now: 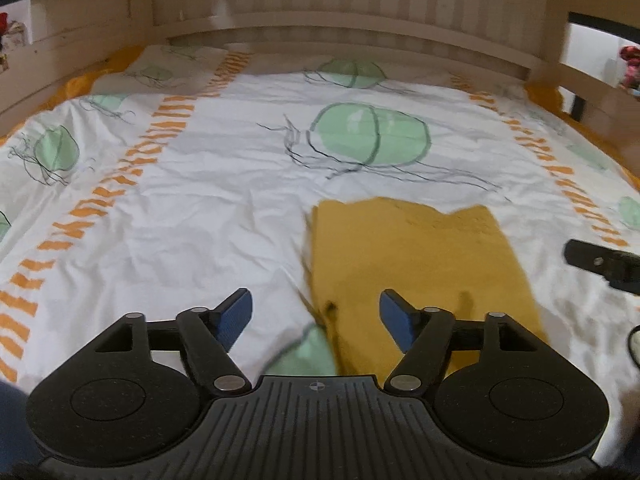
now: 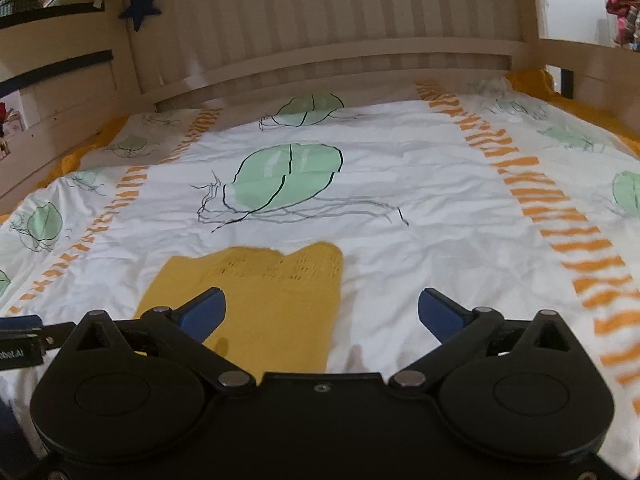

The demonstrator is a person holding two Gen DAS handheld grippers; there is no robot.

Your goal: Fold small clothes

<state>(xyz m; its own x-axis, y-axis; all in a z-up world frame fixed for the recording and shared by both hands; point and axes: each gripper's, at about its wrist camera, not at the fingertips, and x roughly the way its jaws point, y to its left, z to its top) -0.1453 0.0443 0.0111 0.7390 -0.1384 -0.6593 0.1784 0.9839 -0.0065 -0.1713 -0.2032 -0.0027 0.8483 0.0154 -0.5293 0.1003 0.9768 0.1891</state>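
Note:
A small mustard-yellow knitted garment (image 1: 416,264) lies flat and folded on the white bed cover (image 1: 224,208). My left gripper (image 1: 316,312) hovers above its near left edge, open, with nothing between the blue pads. In the right wrist view the same garment (image 2: 272,304) lies at lower left. My right gripper (image 2: 320,312) stands wide open over its near right edge, and nothing is held. The right gripper's tip (image 1: 600,262) shows at the far right of the left wrist view. The left gripper's side (image 2: 20,340) shows at the far left of the right wrist view.
The cover (image 2: 400,184) carries green blobs and orange stripes and spreads across a bed with a wooden slatted headboard (image 1: 340,4) and side rails (image 2: 56,120). A blue star (image 2: 142,8) hangs at the upper left. An orange sheet edge (image 1: 544,96) shows by the rails.

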